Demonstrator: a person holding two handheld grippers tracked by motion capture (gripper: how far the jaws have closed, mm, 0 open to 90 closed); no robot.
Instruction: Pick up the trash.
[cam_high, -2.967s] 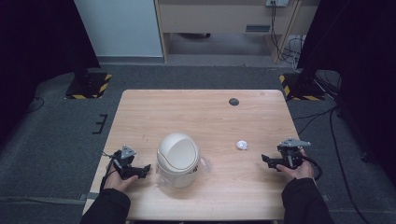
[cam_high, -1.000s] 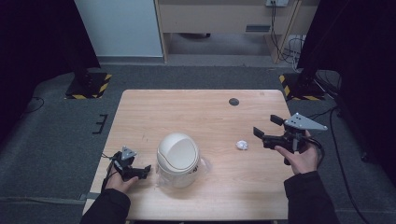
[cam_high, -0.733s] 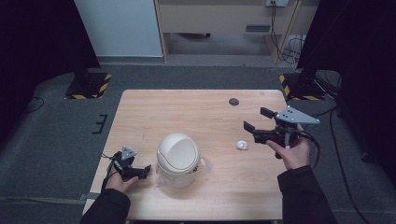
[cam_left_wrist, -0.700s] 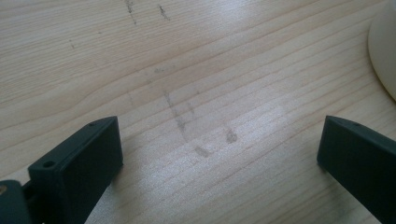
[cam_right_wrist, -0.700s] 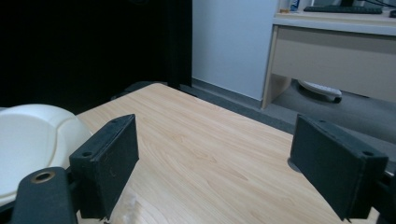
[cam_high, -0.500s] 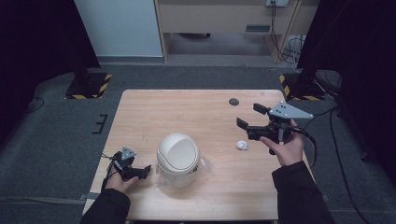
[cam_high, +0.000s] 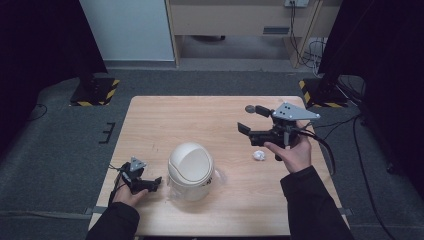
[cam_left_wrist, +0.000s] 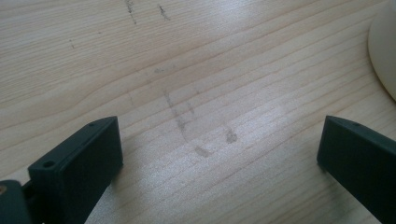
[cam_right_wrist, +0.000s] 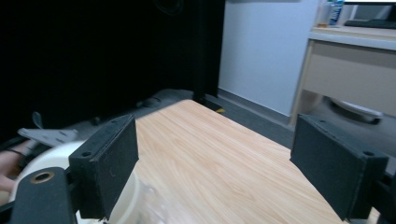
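Black jaws on your right gripper (cam_high: 253, 119) stand wide apart with nothing between them, raised above the pale wooden table (cam_high: 175, 120) and aimed toward its left side. Your left gripper (cam_high: 148, 183) rests low at the near left edge, jaws also spread wide over bare, faintly scuffed wood grain. Just beside it sits a cream domed bin (cam_high: 190, 170) with a round swing lid. A small crumpled white wad (cam_high: 258, 155) lies near your right hand (cam_high: 292, 152).
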